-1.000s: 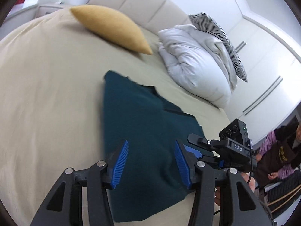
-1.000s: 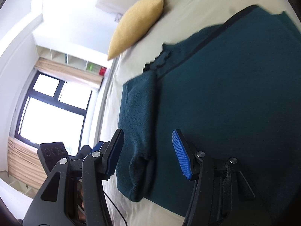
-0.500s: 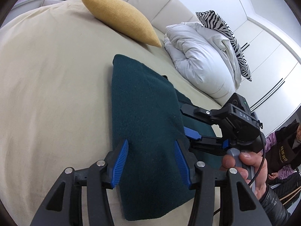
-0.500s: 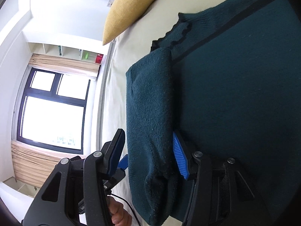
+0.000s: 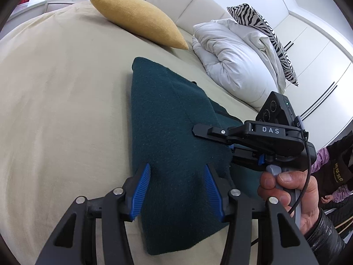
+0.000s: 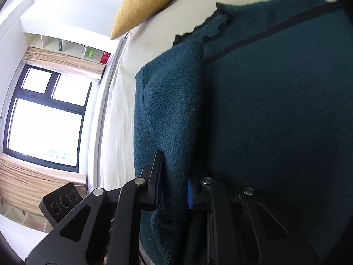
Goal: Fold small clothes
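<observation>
Garment: dark teal knitted sweater (image 5: 174, 137), lying on the beige bed sheet (image 5: 61, 101) near its middle; one side is folded over the body, giving a long doubled panel
Trim: black wavy edging at the neckline (image 6: 222, 22) and a thin black stripe (image 6: 271, 31) across the body, seen from the right wrist view
Fold: the turned-over panel (image 6: 167, 110) lies along the side of the sweater nearest the window; its lower end is pinched up off the layer beneath
Left gripper (image 5: 176, 190): jaws parted wide, blue pads on either side of the folded panel, above the near end of the sweater and holding nothing
Right gripper (image 6: 173, 185): jaws drawn close together with the edge of the folded panel clamped between them; the blue pad (image 6: 189, 193) is only just visible against the knit
Right hand (image 5: 289, 194): wrapped around the grey handle of the right gripper, at the right of the left wrist view
Bedding: yellow cushion (image 5: 139, 19) near the padded headboard (image 5: 176, 2), white duvet (image 5: 238, 61) bundled beside it, zebra-print pillow (image 5: 264, 35) resting on the duvet
Room: dark-framed window (image 6: 46, 119) with tan curtains, white wall shelves (image 6: 66, 44) above it
Bystander: partly visible person in dark clothing (image 5: 333, 167) at the right edge
</observation>
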